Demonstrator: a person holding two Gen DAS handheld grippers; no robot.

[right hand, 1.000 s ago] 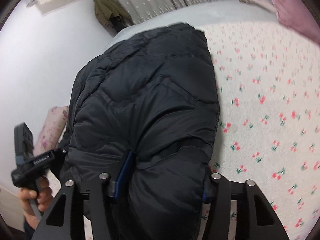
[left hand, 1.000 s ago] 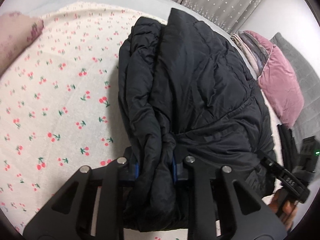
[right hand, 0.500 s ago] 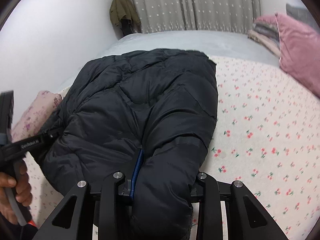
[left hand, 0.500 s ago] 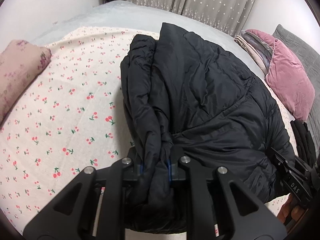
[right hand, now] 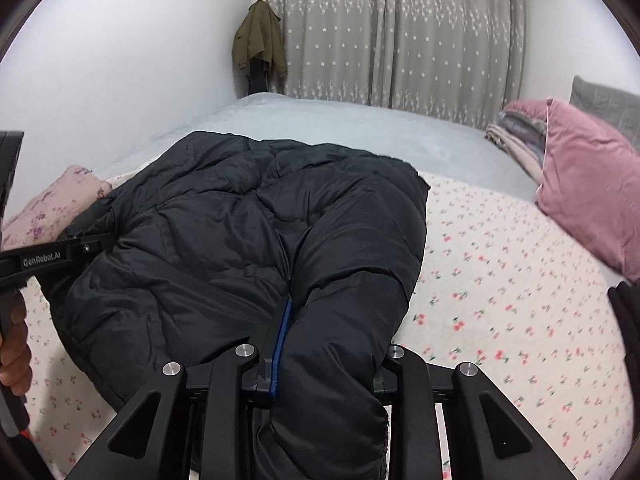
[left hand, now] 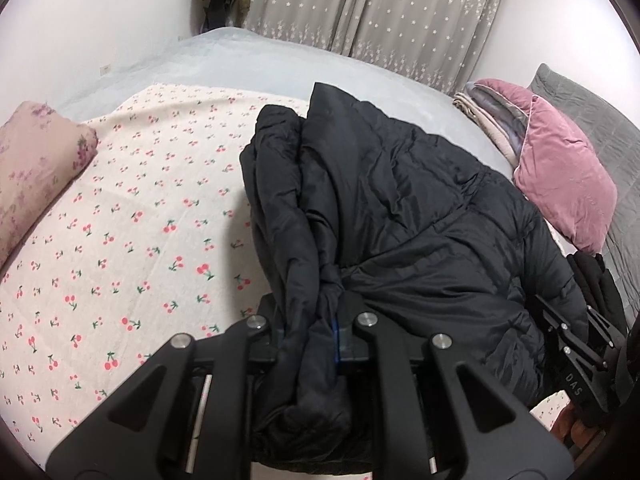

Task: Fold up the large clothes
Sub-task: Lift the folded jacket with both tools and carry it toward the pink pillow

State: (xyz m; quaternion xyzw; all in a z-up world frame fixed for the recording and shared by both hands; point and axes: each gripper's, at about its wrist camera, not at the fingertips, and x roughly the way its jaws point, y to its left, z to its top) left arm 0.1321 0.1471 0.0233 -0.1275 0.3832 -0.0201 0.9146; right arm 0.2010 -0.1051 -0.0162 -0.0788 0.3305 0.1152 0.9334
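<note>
A black puffer jacket point(left hand: 400, 216) lies on the cherry-print bed cover point(left hand: 132, 240), with its near end lifted. My left gripper point(left hand: 310, 328) is shut on a bunched fold at the jacket's near left edge. My right gripper point(right hand: 328, 344) is shut on a thick padded part of the jacket point(right hand: 240, 240) at its near right end. The right gripper also shows at the right edge of the left wrist view point(left hand: 576, 356). The left gripper shows at the left edge of the right wrist view point(right hand: 44, 258), against the jacket.
A pink velvet pillow point(left hand: 564, 176) and folded blankets point(left hand: 484, 108) lie at the right. A floral pink pillow point(left hand: 32, 176) lies at the left. Grey bedding point(right hand: 360, 128) and star-print curtains point(right hand: 400, 32) are behind. An olive coat point(right hand: 260, 40) hangs in the corner.
Both grippers have risen and pulled back with the jacket still held. More of the bed, the curtains and the wall now show. The jacket's near end is lifted higher.
</note>
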